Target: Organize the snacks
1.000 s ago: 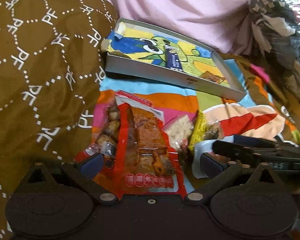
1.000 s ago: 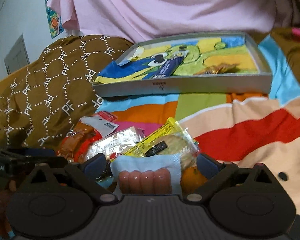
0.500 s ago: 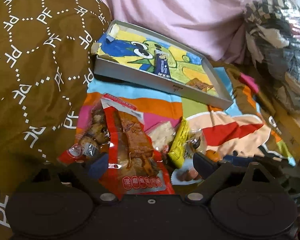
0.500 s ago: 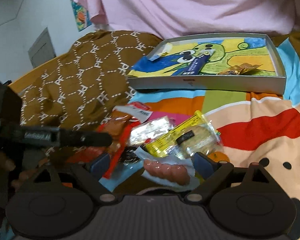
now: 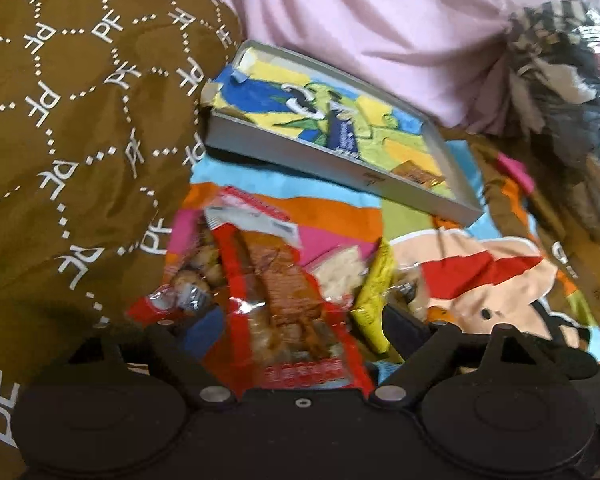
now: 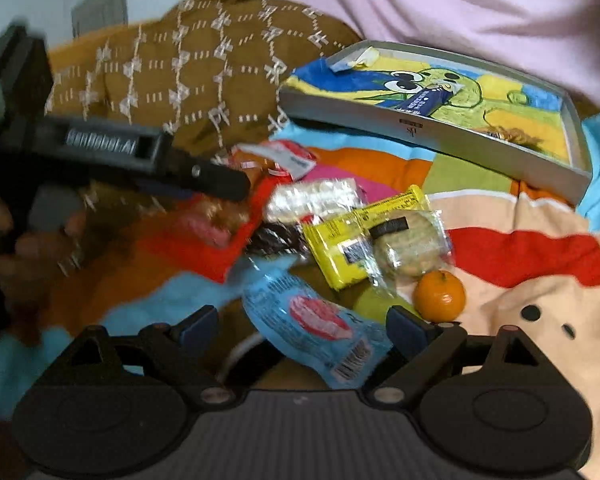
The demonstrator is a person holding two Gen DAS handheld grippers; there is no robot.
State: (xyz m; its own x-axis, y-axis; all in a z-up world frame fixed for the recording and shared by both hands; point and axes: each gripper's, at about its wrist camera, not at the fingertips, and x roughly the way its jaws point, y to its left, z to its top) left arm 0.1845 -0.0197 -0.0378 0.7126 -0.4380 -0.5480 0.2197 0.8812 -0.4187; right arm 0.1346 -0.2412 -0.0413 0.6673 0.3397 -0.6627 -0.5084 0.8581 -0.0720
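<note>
Left gripper point(image 5: 300, 326) jaws wide, straddling red snack bag point(image 5: 288, 304), not clamped; right gripper point(image 6: 302, 326) jaws wide around blue sausage pack point(image 6: 320, 328); tangerine point(image 6: 440, 295) at 2 o'clock.

We see glossy, crinkled plastic on the red snack bag point(image 5: 288, 304) and the blue packet point(image 6: 320, 324). The tray point(image 6: 452, 132) looks like matt grey metal; the brown quilt point(image 5: 72, 120) is soft stitched cloth.

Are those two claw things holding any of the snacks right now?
No. The left gripper straddles the red snack bag, the right gripper the blue sausage packet; both are open, gripping nothing.
</note>
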